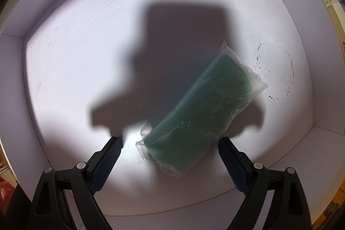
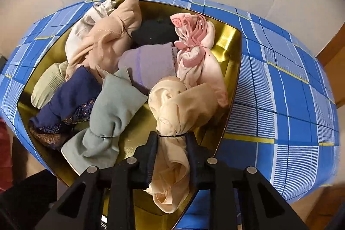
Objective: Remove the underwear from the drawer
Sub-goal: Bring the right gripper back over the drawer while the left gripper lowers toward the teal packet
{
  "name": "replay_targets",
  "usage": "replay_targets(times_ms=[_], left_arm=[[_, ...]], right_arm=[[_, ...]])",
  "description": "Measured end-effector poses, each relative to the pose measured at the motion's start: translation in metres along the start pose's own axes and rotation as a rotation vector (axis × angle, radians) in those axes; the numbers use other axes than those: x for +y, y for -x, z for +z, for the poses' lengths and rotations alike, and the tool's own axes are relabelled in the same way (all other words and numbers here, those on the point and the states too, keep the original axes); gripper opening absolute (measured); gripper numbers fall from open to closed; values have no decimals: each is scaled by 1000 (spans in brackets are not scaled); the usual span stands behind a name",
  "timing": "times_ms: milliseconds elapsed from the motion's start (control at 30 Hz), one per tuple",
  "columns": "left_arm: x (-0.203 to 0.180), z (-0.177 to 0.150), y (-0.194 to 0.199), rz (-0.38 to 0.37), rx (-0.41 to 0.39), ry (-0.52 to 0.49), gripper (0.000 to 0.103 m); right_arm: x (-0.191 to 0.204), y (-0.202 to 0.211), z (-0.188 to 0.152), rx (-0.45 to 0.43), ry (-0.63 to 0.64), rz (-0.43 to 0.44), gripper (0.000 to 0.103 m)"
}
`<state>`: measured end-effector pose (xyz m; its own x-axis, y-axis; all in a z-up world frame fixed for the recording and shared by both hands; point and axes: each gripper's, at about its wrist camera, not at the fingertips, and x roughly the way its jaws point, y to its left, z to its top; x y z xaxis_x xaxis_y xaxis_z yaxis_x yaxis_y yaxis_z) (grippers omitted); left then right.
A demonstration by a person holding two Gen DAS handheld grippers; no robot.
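While our right claw (image 2: 171,143) is pinching a tied cream underwear bundle (image 2: 172,113) over the gold tray (image 2: 228,40), our left claw (image 1: 170,143) is hanging spread over the green packet (image 1: 200,113) in the white drawer (image 1: 64,57); next we are lowering it.

Packet (image 1: 200,113) in drawer (image 1: 64,14) between left tool (image 1: 170,143) fingers, bundles (image 2: 120,105) in tray (image 2: 230,42) on cloth (image 2: 291,89)

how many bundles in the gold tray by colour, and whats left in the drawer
Gold tray, bundles:
peach or cream: 2 (one gripped in the right tongs)
pink: 1
white: 1
black: 1
lilac: 1
navy: 1
pale green: 1
grey-blue: 1
White drawer:
green packet: 1
Total: 10
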<state>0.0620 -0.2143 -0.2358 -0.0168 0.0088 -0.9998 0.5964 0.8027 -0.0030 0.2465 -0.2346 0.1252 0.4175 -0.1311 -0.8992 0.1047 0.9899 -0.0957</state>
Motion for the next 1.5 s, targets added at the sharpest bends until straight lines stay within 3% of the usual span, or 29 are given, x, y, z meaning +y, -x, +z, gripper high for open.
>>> replay_targets(times_ms=[100, 267, 367, 500, 600, 867, 1100, 1233, 1433, 1500], left_arm=[[0, 0, 0, 2, 0, 1, 93], [1, 0, 0, 5, 0, 6, 94], [4, 0, -1, 4, 0, 17, 94], [10, -1, -3, 2, 1, 40, 94], [13, -2, -5, 1, 2, 52, 95], [18, -5, -7, 16, -6, 75, 93], [10, -9, -6, 56, -15, 18, 92], [2, -15, -6, 16, 9, -16, 88], [-5, -23, 7, -50, 9, -18, 86], [-3, -24, 14, -26, -22, -13, 86]], right_arm=[[-4, 9, -8, -41, -15, 93, 34], [-13, 49, -46, -204, -27, 210, 64], [-14, 69, -79, -273, -7, 268, 65], [-17, 71, -116, -289, -10, 308, 70], [-14, 55, -134, -231, -23, 267, 70], [3, -45, -183, 83, 4, 173, 70], [-5, -128, -216, 431, -194, 213, 70], [-6, -142, -221, 486, -248, 222, 73], [-8, -138, -214, 463, -253, 201, 76], [-11, -138, -213, 456, -255, 181, 77]])
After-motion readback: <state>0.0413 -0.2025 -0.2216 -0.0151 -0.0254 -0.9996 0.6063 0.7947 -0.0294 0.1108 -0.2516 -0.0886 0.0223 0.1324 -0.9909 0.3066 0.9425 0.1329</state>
